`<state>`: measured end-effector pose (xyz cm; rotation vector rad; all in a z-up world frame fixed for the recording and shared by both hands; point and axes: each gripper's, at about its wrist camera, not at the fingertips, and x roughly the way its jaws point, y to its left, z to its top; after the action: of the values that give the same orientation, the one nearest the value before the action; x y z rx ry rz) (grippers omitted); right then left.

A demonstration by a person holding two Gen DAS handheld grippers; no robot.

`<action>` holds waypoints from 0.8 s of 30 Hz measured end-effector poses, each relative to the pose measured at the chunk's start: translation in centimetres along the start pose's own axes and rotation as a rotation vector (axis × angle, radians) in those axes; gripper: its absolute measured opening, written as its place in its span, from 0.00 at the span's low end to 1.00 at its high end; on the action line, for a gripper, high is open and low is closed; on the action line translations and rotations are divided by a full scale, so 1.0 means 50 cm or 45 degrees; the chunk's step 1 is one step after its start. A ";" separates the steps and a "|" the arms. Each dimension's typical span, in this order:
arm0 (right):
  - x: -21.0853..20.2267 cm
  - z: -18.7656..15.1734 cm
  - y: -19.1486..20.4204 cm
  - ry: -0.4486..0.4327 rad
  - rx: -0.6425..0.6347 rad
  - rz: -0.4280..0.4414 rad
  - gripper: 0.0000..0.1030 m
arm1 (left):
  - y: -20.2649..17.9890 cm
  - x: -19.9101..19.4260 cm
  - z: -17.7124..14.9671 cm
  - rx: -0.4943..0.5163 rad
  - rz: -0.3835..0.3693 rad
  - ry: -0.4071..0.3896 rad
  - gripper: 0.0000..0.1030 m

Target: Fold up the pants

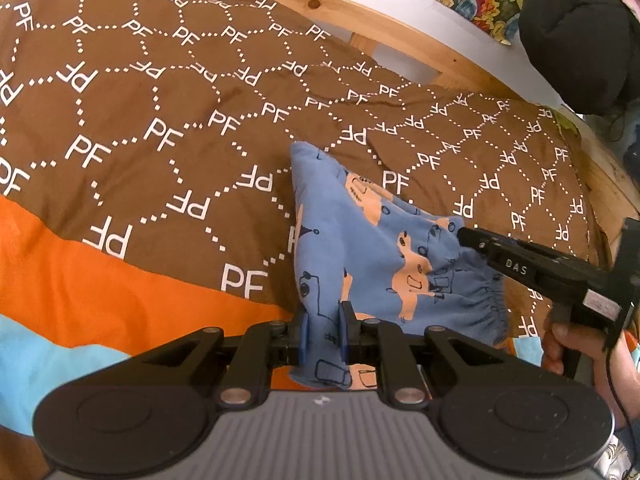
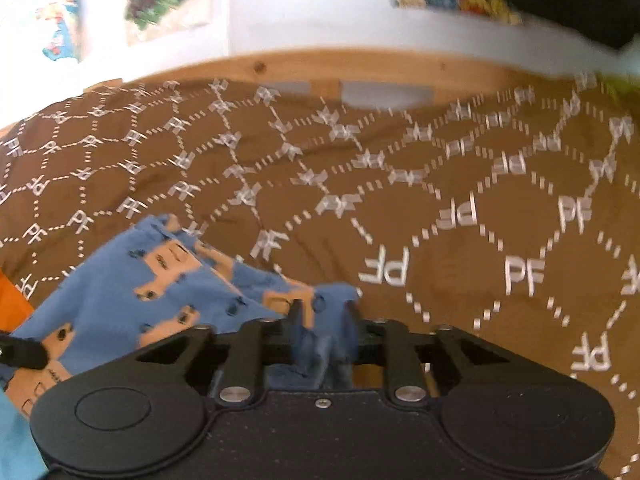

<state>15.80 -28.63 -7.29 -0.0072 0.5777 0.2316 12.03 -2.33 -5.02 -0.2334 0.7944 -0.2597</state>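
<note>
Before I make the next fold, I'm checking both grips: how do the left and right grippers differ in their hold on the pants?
The left gripper pinches a plain hemmed edge of the blue printed pants; the right gripper clamps fabric by the gathered elastic waistband. The left wrist view is sharp, while the right wrist view is motion-blurred. Both are shut on the same garment, above the brown PF-print duvet.

— What does the left gripper [image 1: 323, 332] have?

— A fold of the blue pants [image 1: 360, 240], pinched between its blue-padded fingers [image 1: 303, 334] at the near edge.

— And the other one?

— The right gripper [image 1: 466, 237] comes in from the right, its tip closed on the gathered waistband side. A hand [image 1: 560, 344] holds its grip.

— Underneath?

— A brown bedcover [image 1: 160, 92] printed with white letters; a wooden bed frame [image 1: 400, 28] runs along the far side.
</note>
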 end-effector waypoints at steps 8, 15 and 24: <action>0.056 -0.012 -0.063 0.093 0.239 0.162 0.40 | 0.007 0.014 0.000 -0.011 0.007 0.030 0.15; 0.045 -0.007 -0.036 0.053 0.152 0.129 0.10 | 0.007 0.012 0.000 -0.020 0.001 0.032 0.15; -0.014 0.038 -0.001 -0.083 0.009 0.079 0.08 | -0.002 -0.020 0.019 -0.047 -0.039 -0.042 0.15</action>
<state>16.28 -28.71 -5.31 0.0254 0.5139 0.2889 12.04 -2.01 -3.68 -0.2839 0.7638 -0.2693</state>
